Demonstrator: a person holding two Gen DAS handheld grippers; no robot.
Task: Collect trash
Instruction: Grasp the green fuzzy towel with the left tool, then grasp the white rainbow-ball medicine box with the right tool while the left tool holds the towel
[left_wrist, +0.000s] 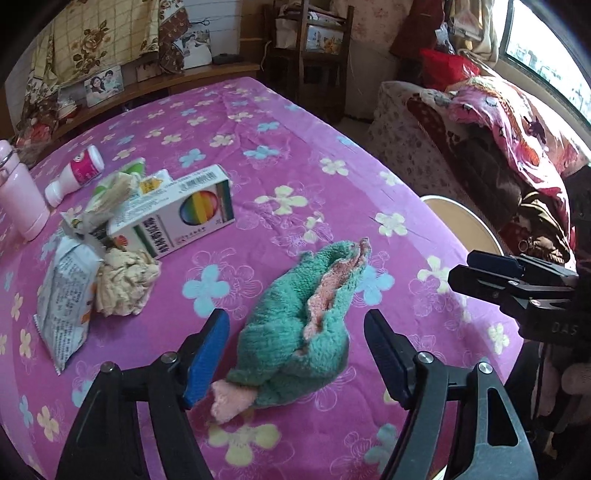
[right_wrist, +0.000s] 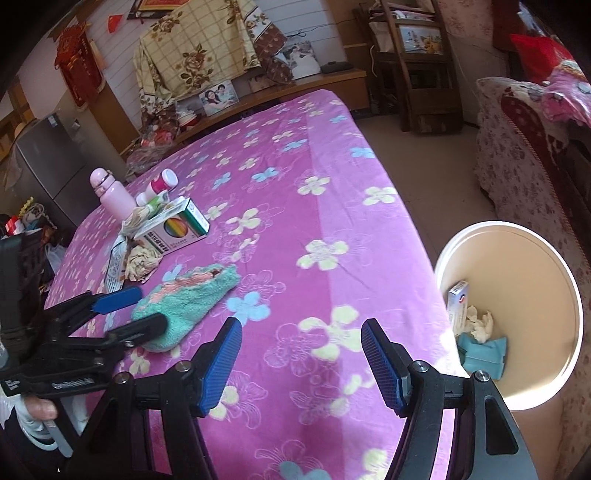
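left wrist view: the left gripper (left_wrist: 295, 354) hangs over the near part of the bed (left_wrist: 295, 122), fingers spread, nothing pinched. the green sock (left_wrist: 306, 325) lies directly between and beyond the two blue pads (left_wrist: 207, 358), not touching either as far as can be seen. its long axis runs from the near pink toe up and to the right, roughly along the line of the fingers, so a closing pinch would take it across its width.

the right gripper (right_wrist: 301, 358) is also spread and empty, over bare sheet to the right of the sock; the left one is judged the nearer hand.

remaining trash sits far left of the sock, in a cluster well apart from it: crumpled tissue (left_wrist: 125, 284), foil packet (left_wrist: 66, 306), medicine box (left_wrist: 173, 218), small white bottle (left_wrist: 74, 173). the pink flask (left_wrist: 18, 199) stands at the far left edge.

right wrist view: the white bin (right_wrist: 569, 295) stands off the bed's right edge, already holding a box, tissue and something teal. open sheet lies between sock and bin; the carry path looks unobstructed. the bed edge beside the bin is the only drop to mind.
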